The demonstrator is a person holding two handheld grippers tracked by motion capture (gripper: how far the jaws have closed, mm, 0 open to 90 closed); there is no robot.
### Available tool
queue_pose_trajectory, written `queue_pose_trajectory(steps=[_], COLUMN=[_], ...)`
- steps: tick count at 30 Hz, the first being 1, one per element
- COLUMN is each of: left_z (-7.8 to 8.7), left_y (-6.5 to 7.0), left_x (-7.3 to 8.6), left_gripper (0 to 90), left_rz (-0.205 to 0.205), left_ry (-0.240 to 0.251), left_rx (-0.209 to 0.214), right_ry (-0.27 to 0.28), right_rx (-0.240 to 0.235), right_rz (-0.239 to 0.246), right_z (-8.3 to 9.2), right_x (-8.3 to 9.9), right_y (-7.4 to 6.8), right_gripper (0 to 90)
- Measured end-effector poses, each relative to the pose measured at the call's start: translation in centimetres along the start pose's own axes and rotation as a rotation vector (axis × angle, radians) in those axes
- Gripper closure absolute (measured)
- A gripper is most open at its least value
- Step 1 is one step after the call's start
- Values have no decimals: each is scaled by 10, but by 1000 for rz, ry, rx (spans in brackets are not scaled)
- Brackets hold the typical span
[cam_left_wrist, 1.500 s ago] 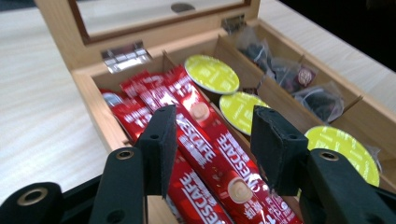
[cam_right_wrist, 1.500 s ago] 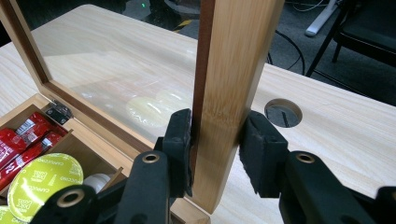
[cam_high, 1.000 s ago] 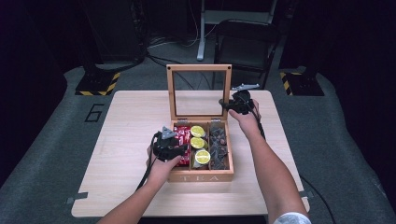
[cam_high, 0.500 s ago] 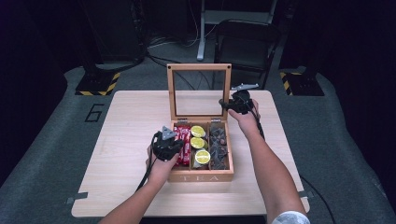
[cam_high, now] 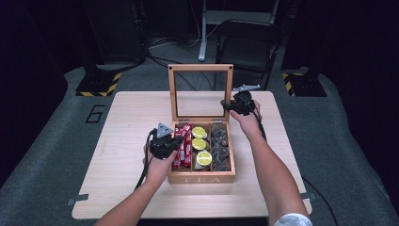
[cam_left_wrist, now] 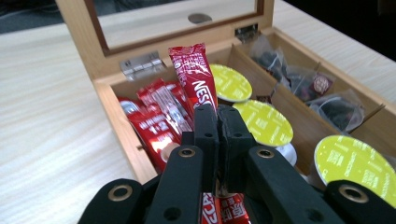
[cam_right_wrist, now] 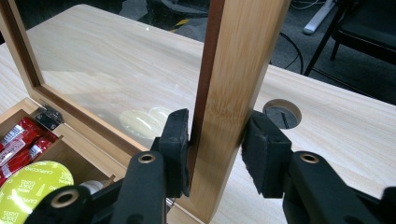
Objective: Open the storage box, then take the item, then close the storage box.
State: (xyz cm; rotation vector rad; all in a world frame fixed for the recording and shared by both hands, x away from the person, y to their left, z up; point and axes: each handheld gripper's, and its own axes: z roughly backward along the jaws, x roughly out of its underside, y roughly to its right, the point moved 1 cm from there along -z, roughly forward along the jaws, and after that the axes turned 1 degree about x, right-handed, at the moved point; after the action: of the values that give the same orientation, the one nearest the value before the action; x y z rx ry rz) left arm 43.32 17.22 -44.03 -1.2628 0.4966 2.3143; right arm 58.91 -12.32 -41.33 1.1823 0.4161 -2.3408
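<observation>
Left gripper view, left tongs (cam_left_wrist: 217,122) pinched on red sachet (cam_left_wrist: 196,77); right tongs (cam_right_wrist: 217,156) clamping lid frame (cam_right_wrist: 233,93)

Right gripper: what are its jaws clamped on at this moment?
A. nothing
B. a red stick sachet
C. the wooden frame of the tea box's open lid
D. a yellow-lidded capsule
C. In the right gripper view the right gripper has one pad on each face of the upright lid frame, pressing the wood.

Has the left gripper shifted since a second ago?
No. In the high view the left gripper sits at the same spot by the tea box; its jaws have just closed on a red sachet.
</observation>
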Motion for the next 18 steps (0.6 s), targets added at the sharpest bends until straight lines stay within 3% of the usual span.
queue_pose_trajectory(steps=[6, 9, 18], left_z=[14, 24, 44], left_y=[-16, -31, -65], left_x=[-7, -8, -2], left_gripper=[871, 871, 870], left_rz=[33, 69, 86], left_ry=[29, 46, 34], left_rx=[-23, -45, -103], right_ry=[0, 0, -1], right_rx=[0, -2, 5], right_rz=[-2, -3, 9], right_z=[0, 0, -1], right_x=[0, 0, -1], right_y=[0, 0, 0], right_gripper=[613, 613, 605])
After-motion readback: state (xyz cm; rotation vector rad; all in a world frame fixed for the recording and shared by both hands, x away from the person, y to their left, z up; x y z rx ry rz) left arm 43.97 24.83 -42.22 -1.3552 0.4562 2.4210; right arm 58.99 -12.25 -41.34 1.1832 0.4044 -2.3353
